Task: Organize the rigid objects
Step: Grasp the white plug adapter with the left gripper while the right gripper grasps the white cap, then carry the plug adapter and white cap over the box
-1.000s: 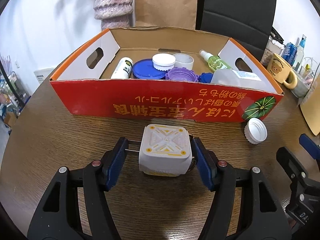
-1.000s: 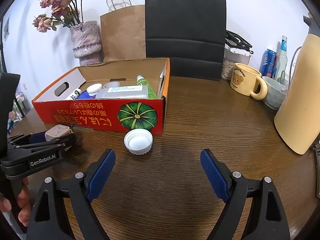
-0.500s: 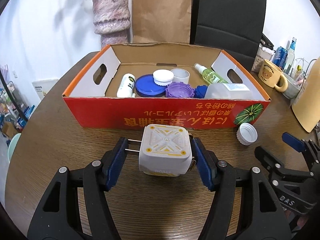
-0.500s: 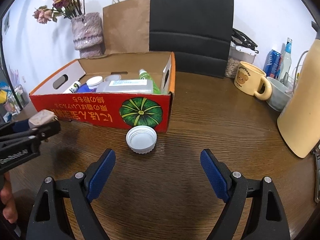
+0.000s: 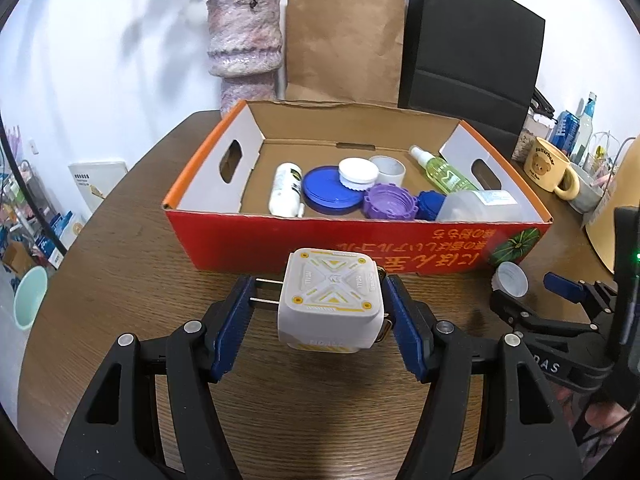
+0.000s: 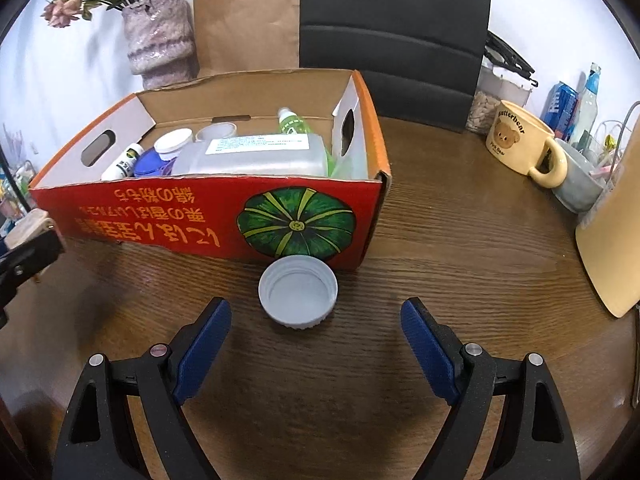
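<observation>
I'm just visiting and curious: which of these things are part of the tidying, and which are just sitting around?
Part of the job: white plug adapter in the left gripper; white cap before the open right gripper; red box.

Lying about: bear mug, vase, paper bags.

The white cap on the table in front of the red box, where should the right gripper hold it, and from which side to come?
Grip the white cap across its ribbed outer wall, one finger on each side. It lies open side up, low and round, just ahead of the open right gripper, so come forward and down from the near side; the red box blocks the far side.
</observation>
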Available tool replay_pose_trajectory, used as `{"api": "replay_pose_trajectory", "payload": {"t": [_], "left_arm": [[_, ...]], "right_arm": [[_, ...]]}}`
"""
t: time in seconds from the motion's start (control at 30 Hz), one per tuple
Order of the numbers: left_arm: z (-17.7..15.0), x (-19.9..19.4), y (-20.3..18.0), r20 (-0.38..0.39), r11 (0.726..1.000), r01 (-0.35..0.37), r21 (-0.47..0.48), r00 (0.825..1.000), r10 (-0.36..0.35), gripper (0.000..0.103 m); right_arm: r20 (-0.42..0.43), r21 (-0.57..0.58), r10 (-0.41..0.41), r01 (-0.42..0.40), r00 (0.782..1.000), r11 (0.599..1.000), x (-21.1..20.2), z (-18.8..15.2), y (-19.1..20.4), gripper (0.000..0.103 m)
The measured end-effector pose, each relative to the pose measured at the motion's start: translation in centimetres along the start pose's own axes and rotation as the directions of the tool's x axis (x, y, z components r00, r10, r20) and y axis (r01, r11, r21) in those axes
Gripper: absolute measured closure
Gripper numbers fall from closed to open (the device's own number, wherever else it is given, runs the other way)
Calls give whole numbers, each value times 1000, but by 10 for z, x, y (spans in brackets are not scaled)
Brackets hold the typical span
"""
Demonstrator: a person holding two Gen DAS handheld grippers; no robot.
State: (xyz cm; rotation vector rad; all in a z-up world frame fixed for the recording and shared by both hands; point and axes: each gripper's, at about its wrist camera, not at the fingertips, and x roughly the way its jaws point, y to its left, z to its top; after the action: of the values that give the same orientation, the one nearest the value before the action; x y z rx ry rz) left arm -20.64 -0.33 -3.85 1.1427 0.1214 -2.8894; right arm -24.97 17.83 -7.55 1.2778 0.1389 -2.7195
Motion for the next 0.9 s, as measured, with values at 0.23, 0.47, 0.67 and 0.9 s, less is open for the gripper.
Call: {"api": "replay_pose_trajectory", "payload": {"t": [0.23, 0.47, 0.67, 0.9], "left_arm": [[3, 0, 15, 9, 1000, -4, 1, 1000, 4, 42], [5, 1, 25, 10, 1000, -12, -2, 1000, 12, 42], [5, -1, 30, 16, 1000, -11, 1, 1000, 11, 42], [6, -3, 30, 25, 1000, -13, -3, 1000, 13, 42]], "right_arm": [[-24, 23, -4, 5, 1000, 1000, 9, 5, 3, 12], [-32, 18, 2, -1, 999, 1000, 12, 8, 8, 14], [-10, 10, 15, -14, 1000, 1000, 6, 5, 12, 58], [93, -25, 30, -28, 995, 999, -21, 4, 23, 58]]}}
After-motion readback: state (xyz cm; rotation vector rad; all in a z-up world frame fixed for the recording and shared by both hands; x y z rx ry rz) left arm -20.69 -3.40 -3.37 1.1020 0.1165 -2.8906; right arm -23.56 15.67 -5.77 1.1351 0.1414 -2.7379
